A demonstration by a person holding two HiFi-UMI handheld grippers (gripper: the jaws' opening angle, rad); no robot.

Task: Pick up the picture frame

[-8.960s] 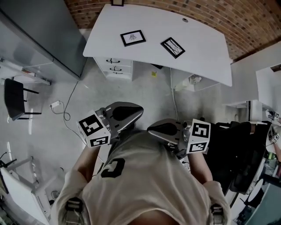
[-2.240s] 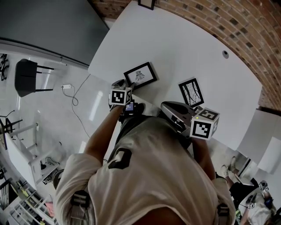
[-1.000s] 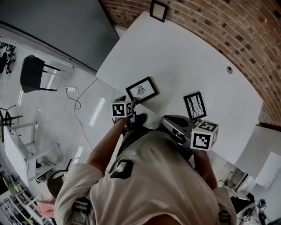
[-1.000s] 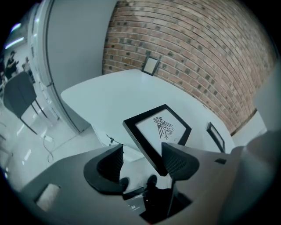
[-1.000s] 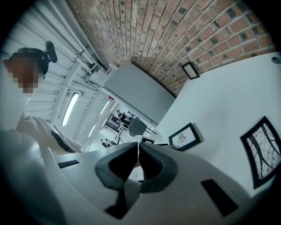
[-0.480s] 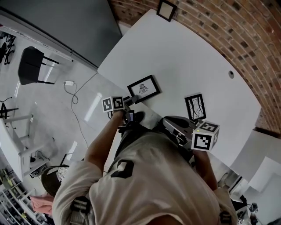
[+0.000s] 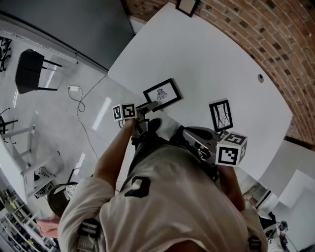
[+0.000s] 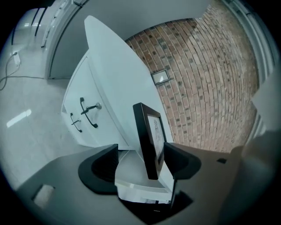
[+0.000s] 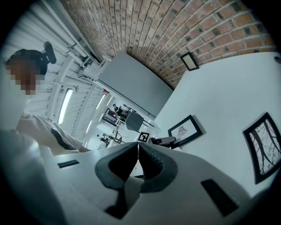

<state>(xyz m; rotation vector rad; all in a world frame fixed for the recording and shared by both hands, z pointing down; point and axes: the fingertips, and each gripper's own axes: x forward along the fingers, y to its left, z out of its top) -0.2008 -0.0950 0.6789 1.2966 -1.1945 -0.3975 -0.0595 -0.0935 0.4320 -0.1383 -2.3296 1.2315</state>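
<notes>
A black picture frame (image 7: 161, 92) with a small drawing lies on the white table (image 7: 211, 59) near its front left edge. My left gripper (image 7: 149, 106) is at the frame's near corner, rolled onto its side. In the left gripper view the frame (image 8: 149, 136) stands edge-on between the open jaws of my left gripper (image 8: 140, 154), close to the right one and apart from the left one. My right gripper (image 9: 138, 147) is shut and empty. It hovers at the table's front edge, before a second black frame (image 7: 221, 115).
A third small frame (image 7: 187, 7) hangs on the brick wall behind the table. White drawers with dark handles (image 8: 83, 114) sit under the table's left end. A black chair (image 7: 27, 74) and a cable (image 7: 78, 98) are on the floor to the left.
My left gripper has rolled onto its side and its marker cube has swung left. Its jaws now straddle the near corner of the frame. The right gripper has stayed put.
</notes>
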